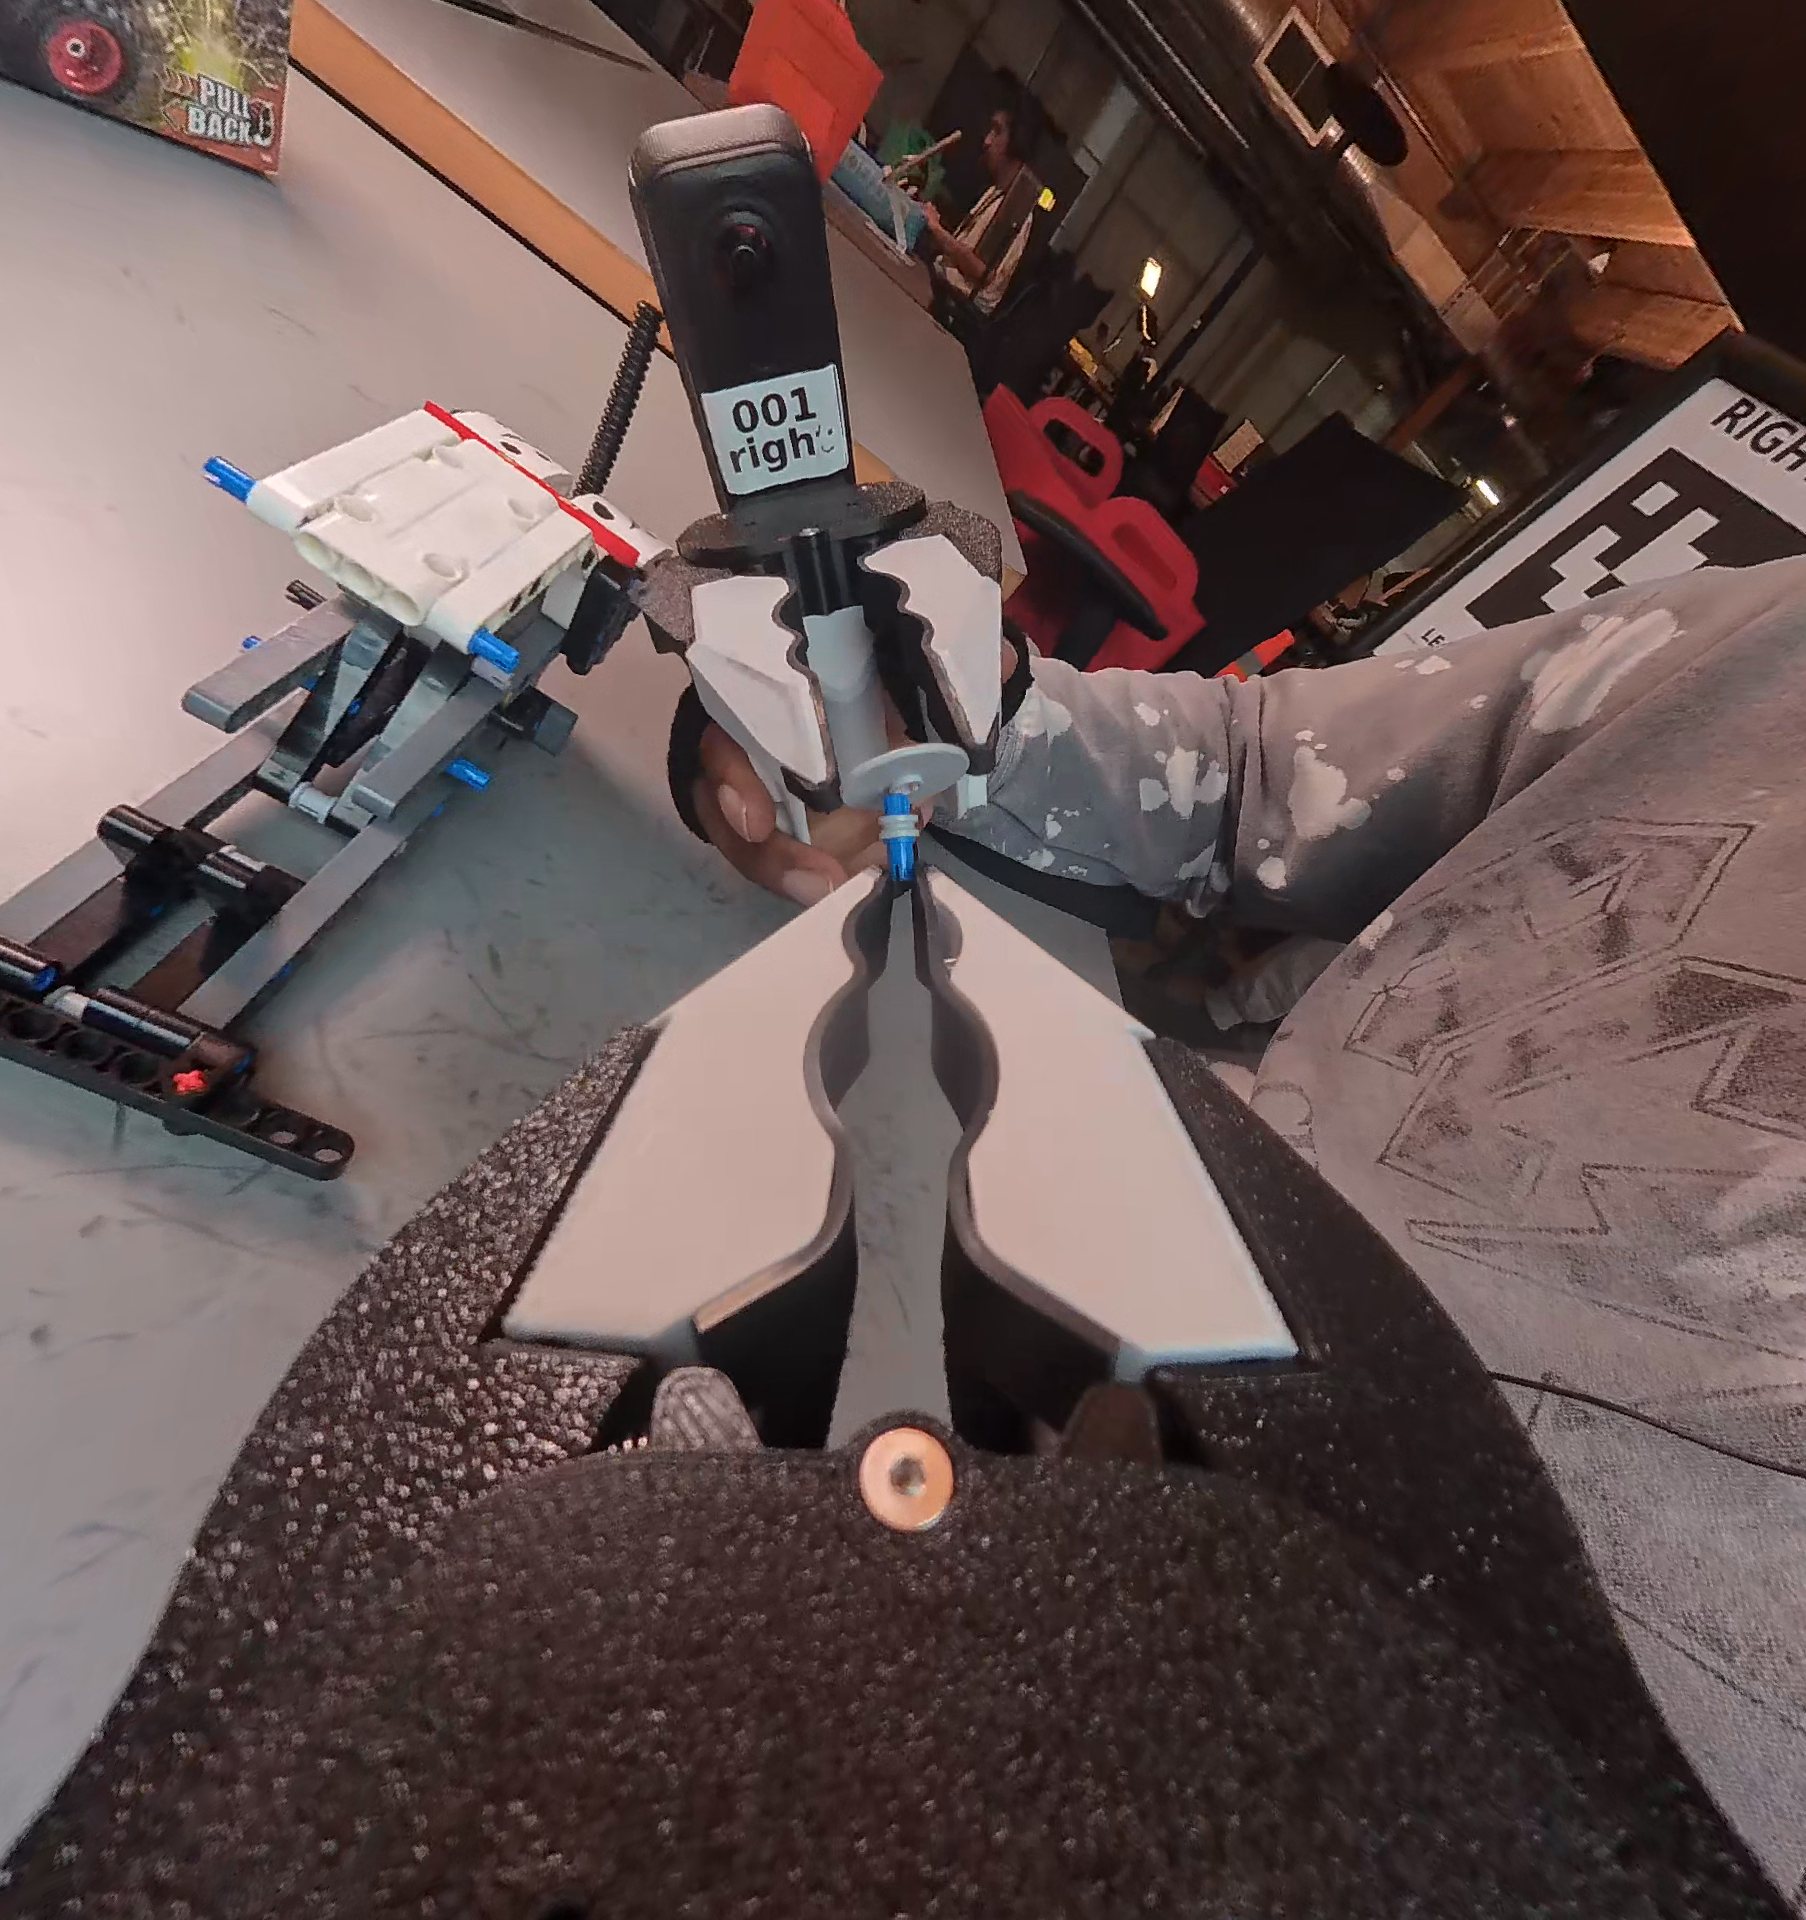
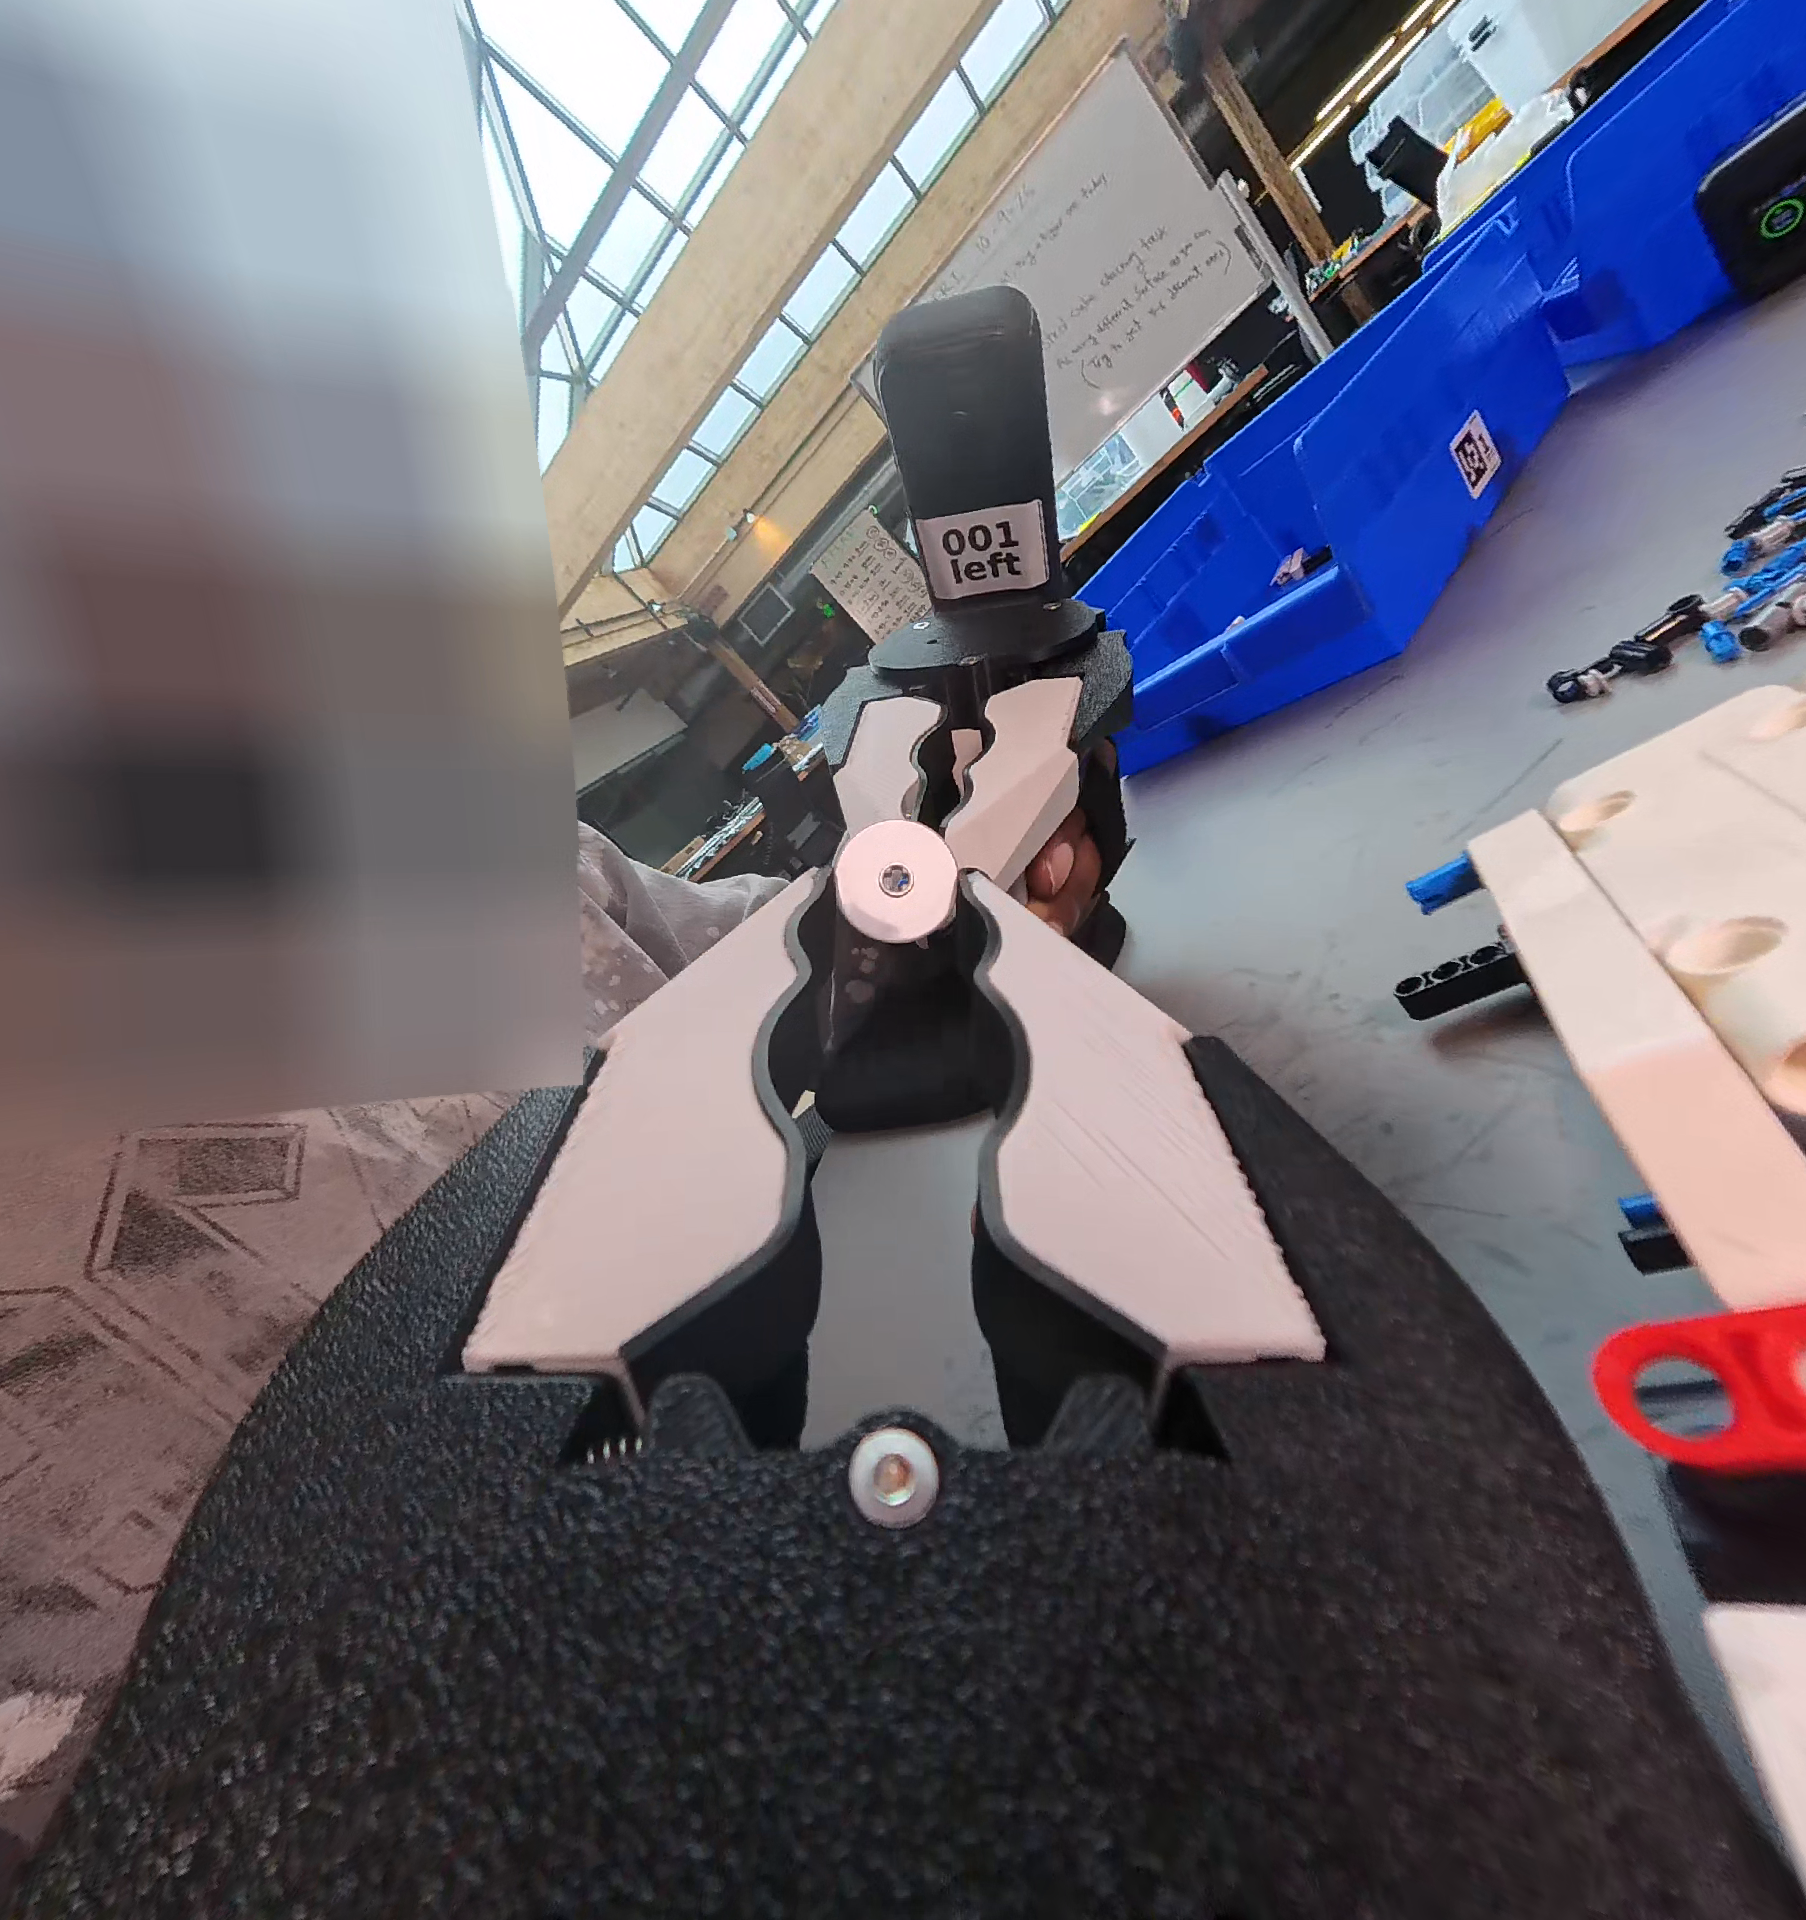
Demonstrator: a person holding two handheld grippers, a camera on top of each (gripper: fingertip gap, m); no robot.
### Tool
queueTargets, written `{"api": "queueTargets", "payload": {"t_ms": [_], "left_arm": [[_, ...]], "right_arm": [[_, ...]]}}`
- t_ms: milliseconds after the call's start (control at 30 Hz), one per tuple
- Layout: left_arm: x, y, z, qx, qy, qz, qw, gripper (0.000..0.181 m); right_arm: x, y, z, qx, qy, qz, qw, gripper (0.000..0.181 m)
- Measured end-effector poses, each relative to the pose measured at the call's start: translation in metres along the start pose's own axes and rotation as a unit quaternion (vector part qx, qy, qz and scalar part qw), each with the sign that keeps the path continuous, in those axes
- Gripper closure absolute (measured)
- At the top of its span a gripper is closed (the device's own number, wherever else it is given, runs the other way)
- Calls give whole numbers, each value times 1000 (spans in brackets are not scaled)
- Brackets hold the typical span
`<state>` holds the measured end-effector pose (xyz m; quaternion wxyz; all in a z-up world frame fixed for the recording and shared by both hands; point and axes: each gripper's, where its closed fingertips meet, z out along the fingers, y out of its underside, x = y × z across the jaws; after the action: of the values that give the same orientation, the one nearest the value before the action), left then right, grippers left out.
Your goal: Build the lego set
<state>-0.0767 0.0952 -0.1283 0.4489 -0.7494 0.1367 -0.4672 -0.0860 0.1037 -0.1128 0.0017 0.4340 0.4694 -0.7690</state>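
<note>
Pin, small and blue with a pale collar, sits pinched at the very tip of the left tongs, whose fingers are drawn together on its lower end. Its free upper end touches the underside of a white disc, which caps a pale post held between the closed fingers of the right tongs. From the right wrist view the same disc fills the tip of the right tongs, clamped on it, with the left tongs just beyond, tip to tip.

Judging by this, the step in hand is a mid-air join: pushing the pin into the disc piece, or passing it across. I cannot tell whether the pin has seated. The next move likely calls for keeping both tips in line and pressing straight along the pin, since a sideways slip could flick so small a part away.

Left of both tongs, the half-built model rests on the desk, well apart. Loose parts lie scattered beyond the right tongs, near a blue case.
</note>
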Motion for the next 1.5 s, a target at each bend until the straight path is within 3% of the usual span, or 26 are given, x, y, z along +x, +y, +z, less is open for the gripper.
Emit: {"api": "queueTargets", "payload": {"t_ms": [700, 967, 1167, 1500], "left_arm": [[3, 6, 2, -19, 14, -11, 1000, 178], [-10, 25, 3, -92, -61, 62, 992, 178], [-11, 35, 5, -121, -68, 78, 987, 178], [-10, 27, 1, -98, -54, 58, 992, 178]], "right_arm": [[0, 8, 0, -28, 6, -8, 1000, 159], [8, 23, -2, -98, 43, -42, 993, 159], [13, 33, -2, -137, 70, -62, 986, 159], [14, 27, -5, -118, 68, -57, 989, 159]]}}
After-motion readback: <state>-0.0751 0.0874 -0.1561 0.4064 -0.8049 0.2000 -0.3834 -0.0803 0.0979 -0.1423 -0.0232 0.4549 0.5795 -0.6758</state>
